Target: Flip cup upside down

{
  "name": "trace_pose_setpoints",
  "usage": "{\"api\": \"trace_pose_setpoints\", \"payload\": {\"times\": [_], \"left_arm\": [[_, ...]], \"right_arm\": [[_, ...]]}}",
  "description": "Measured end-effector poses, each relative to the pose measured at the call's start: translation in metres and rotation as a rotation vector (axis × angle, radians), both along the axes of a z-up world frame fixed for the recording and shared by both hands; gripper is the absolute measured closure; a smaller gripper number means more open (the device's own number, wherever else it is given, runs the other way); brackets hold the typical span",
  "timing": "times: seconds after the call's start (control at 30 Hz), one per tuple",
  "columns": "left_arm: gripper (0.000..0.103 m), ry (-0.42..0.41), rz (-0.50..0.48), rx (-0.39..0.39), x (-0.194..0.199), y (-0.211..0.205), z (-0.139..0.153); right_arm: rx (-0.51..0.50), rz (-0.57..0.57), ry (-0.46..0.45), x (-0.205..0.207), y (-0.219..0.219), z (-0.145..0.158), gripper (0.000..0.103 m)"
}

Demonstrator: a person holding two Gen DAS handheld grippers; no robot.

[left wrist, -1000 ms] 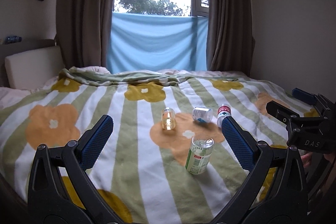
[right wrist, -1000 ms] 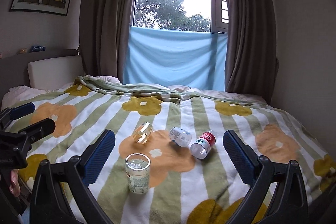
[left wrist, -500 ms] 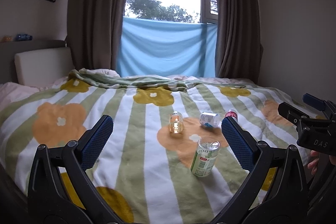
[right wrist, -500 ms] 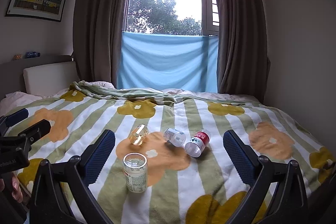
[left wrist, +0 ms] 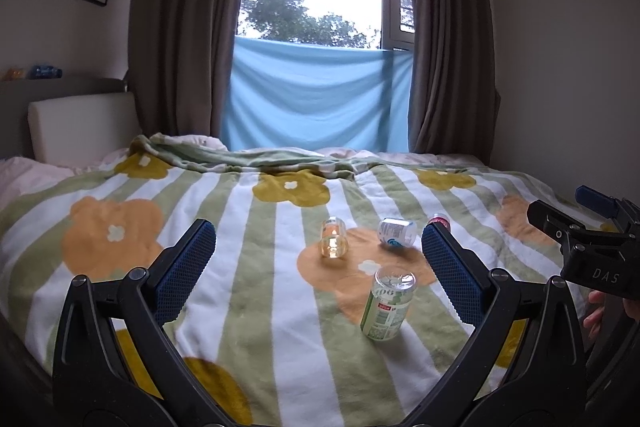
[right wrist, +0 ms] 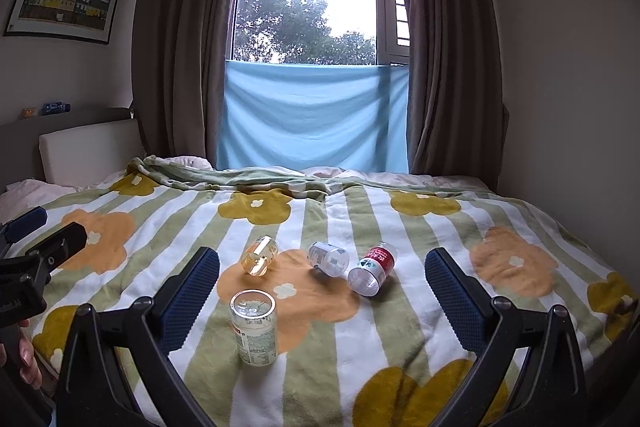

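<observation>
Your left hand-held gripper (left wrist: 318,267) hangs above the near part of the bed (left wrist: 256,307) with its blue-padded fingers (left wrist: 185,269) spread wide and nothing between them. Your right hand-held gripper (right wrist: 322,281) stands the same way: fingers wide apart, empty, held over the near edge of the bedspread.

Items ahead of your right hand-held gripper, taken from left to right:

1. Clear cup with the green label (right wrist: 254,331). It stands upright, mouth up, on the edge of an orange flower print. It sits nearest to you, just inside and beyond your left fingertip (right wrist: 192,297). From your left hand-held gripper the same cup (left wrist: 387,302) shows toward the right finger and appears tilted. It has not been turned over.

2. Small amber glass (right wrist: 260,255). It lies on its side, farther out than the cup and slightly right of it, apart from it.

3. White-labelled container (right wrist: 329,258). It lies on its side beyond the centre of the gap between your fingers.

4. Red-labelled container (right wrist: 372,269). It lies on its side just right of the white one, open end toward you. Whether the two touch cannot be told.

All four rest on the striped, flowered bedspread, well clear of either hand-held gripper.
</observation>
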State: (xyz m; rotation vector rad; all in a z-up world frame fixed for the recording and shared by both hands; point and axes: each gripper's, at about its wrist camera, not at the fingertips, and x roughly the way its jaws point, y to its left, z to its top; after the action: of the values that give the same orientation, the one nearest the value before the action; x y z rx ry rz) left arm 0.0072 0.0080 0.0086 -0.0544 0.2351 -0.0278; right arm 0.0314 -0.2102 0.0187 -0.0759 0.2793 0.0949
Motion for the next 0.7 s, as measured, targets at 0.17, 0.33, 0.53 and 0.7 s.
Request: {"api": "trace_pose_setpoints", "payload": {"times": [0.17,0.33,0.53,0.7], "left_arm": [[0.0,-0.001,0.0,0.003,0.0,-0.0012,0.0001],[0.0,-0.001,0.0,0.0,0.0,-0.002,0.0002],[0.0,-0.002,0.002,0.003,0.0009,-0.0035,0.0008],[0.0,-0.003,0.005,0.004,0.0013,-0.0029,-0.0004]], "right_arm": [[0.0,-0.001,0.001,0.0014,-0.0001,-0.0005,0.0],[0.0,-0.002,0.0,0.0008,0.0003,-0.0009,0.0],[-0.001,-0.004,0.001,0.0008,0.0009,-0.0007,0.0],[-0.002,-0.003,0.0,0.0007,0.0005,-0.0009,0.0]]}}
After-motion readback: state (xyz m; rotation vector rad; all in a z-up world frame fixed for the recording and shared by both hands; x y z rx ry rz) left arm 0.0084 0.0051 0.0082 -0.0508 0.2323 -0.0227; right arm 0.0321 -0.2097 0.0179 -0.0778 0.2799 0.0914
